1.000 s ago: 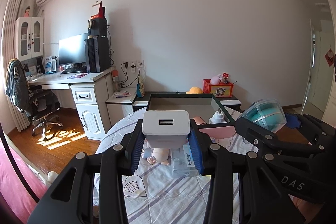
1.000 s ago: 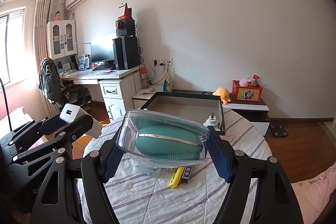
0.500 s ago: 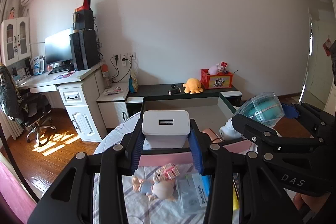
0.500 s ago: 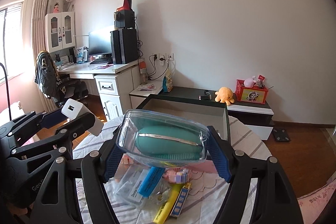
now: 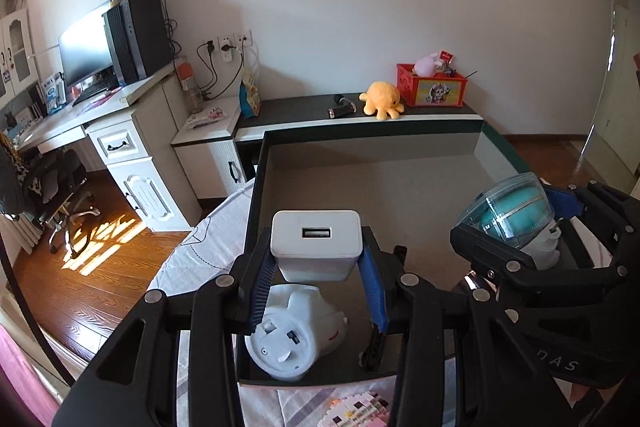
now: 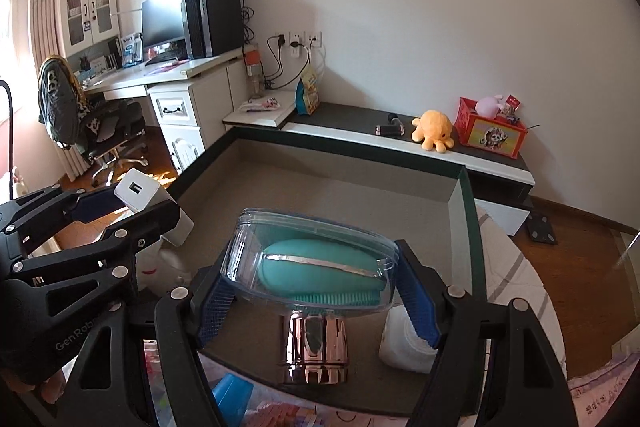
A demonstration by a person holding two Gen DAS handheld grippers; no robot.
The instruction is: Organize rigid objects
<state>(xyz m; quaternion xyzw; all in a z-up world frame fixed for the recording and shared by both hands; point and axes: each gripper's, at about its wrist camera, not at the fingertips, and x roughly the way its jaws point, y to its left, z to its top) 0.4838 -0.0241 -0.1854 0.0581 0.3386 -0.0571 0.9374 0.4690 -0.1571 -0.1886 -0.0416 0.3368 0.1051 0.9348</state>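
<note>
My left gripper (image 5: 316,267) is shut on a white USB charger block (image 5: 316,245) and holds it over the near left part of a dark-rimmed grey tray (image 5: 256,187). My right gripper (image 6: 316,291) is shut on a clear plastic case with a teal brush inside (image 6: 316,263), over the tray's near right part (image 6: 466,211). A white rounded device (image 5: 294,335) lies in the tray under the charger. A shiny rose-gold cylinder (image 6: 316,351) and a white bottle (image 6: 404,343) stand in the tray under the case.
The tray sits on a round table with a striped cloth (image 5: 192,259). Pink blocks (image 5: 356,411) and a blue item (image 6: 232,391) lie at the near edge. Behind stand a low bench (image 5: 360,121) with an orange plush and a desk (image 5: 100,115).
Both grippers have moved forward and tipped down, from above the loose items on the cloth to over the tray. Each still holds its object.
</note>
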